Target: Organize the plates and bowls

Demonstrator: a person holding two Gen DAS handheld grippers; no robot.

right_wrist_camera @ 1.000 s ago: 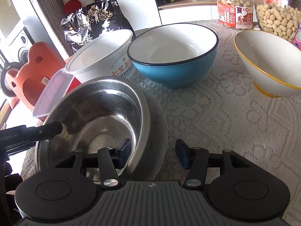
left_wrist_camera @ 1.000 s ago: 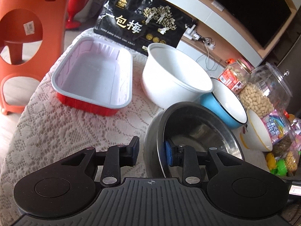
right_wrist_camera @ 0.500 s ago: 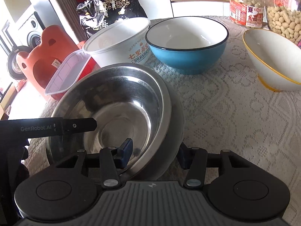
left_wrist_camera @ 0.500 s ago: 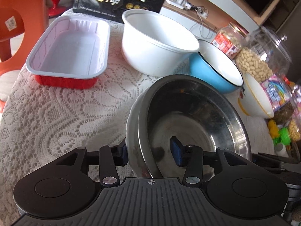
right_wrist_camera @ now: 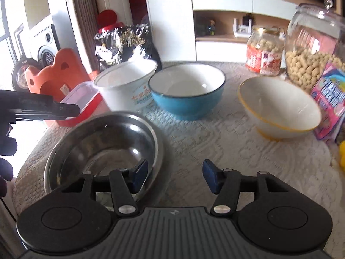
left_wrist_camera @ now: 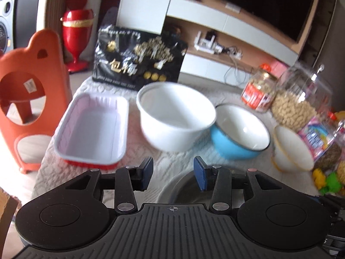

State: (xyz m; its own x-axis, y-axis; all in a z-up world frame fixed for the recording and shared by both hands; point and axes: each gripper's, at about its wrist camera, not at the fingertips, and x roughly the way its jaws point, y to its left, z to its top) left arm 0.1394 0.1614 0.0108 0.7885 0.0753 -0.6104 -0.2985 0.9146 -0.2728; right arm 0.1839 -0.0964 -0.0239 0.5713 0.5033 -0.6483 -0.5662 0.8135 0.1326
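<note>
Left gripper (left_wrist_camera: 172, 173) and right gripper (right_wrist_camera: 175, 178) both spread, holding nothing, shiny steel bowl (right_wrist_camera: 101, 144) near surface's (right_wrist_camera: 237, 151) front-left edge, bare lace right of it, blue bowl (right_wrist_camera: 187, 90) behind.

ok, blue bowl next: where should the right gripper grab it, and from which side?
Probably by the near rim of the blue bowl, coming from above with one finger inside and one outside. It sits upright and empty, and its body looks too wide to span. The white tub crowds its left side, so the right gripper, now open, has most room at the front.
</note>
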